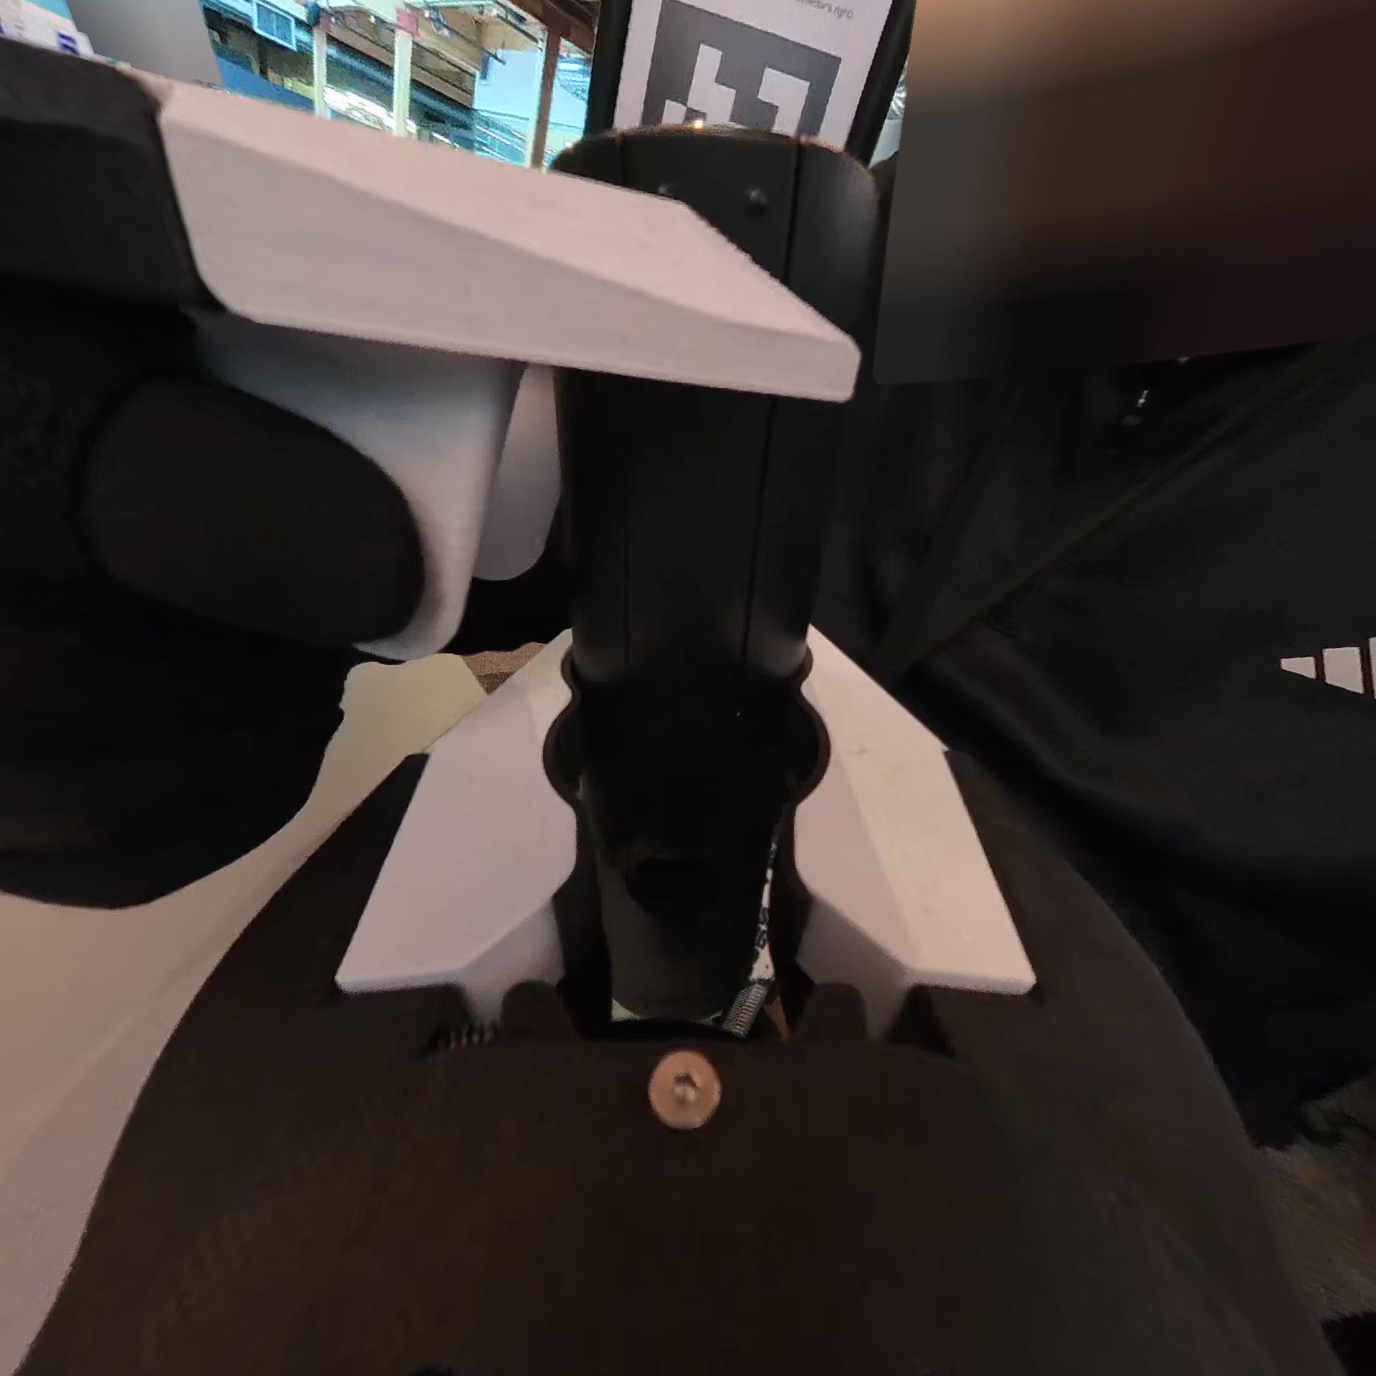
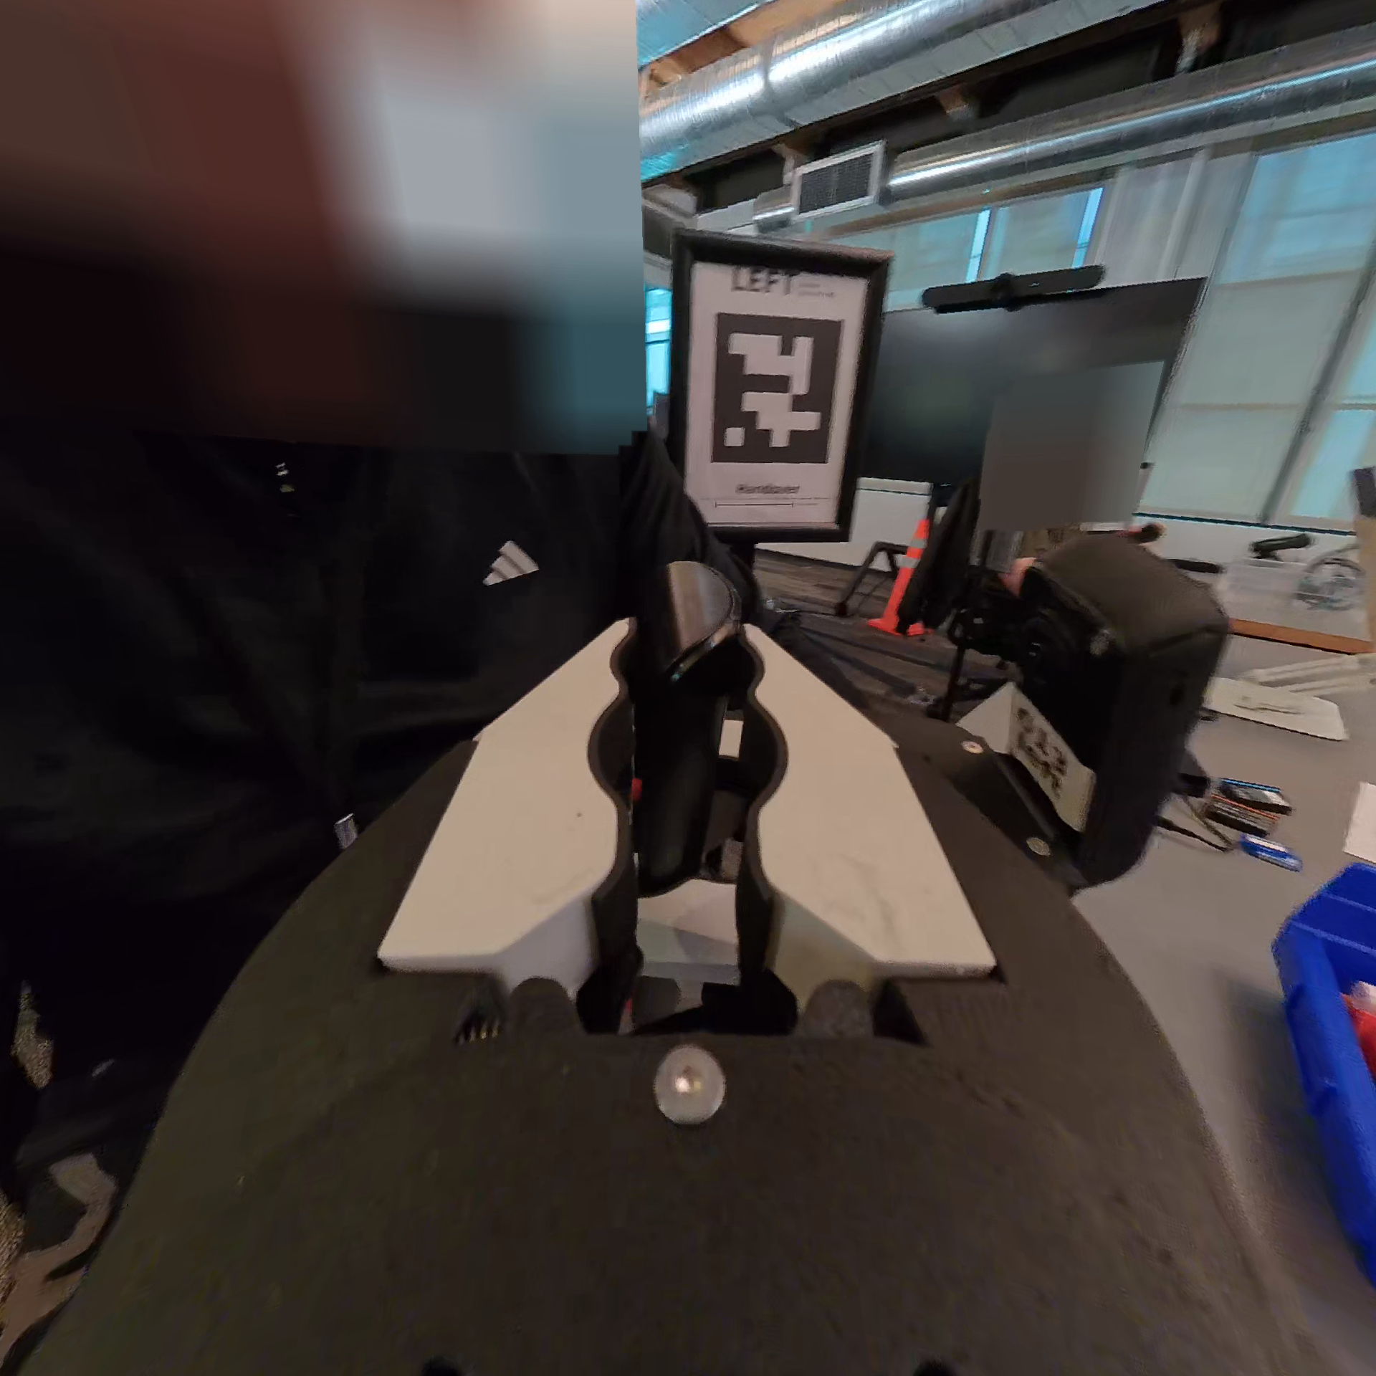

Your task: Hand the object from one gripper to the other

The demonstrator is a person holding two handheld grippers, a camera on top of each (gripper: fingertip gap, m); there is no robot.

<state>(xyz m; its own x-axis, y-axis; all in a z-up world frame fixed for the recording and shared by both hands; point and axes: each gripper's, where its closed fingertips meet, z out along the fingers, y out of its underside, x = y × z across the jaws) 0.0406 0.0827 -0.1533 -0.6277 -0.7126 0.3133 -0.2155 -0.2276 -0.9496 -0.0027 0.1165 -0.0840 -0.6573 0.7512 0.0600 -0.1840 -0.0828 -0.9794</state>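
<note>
While both grippers met in front of the person's black jacket (image 2: 260, 670), the black object (image 1: 692, 462) stood upright between them. The left gripper (image 1: 685, 670) was clamped on its lower end, white fingers (image 1: 476, 834) pressed against both sides. The right gripper (image 2: 685, 663) had its fingers (image 2: 521, 826) narrowed around the object (image 2: 677, 744), though actual contact could not be told; in the left view one of its white fingers (image 1: 484, 275) crossed in front of the object. A framed marker card (image 2: 774, 387) stood behind, and a blue bin (image 2: 1333, 1042) sat at the right.
</note>
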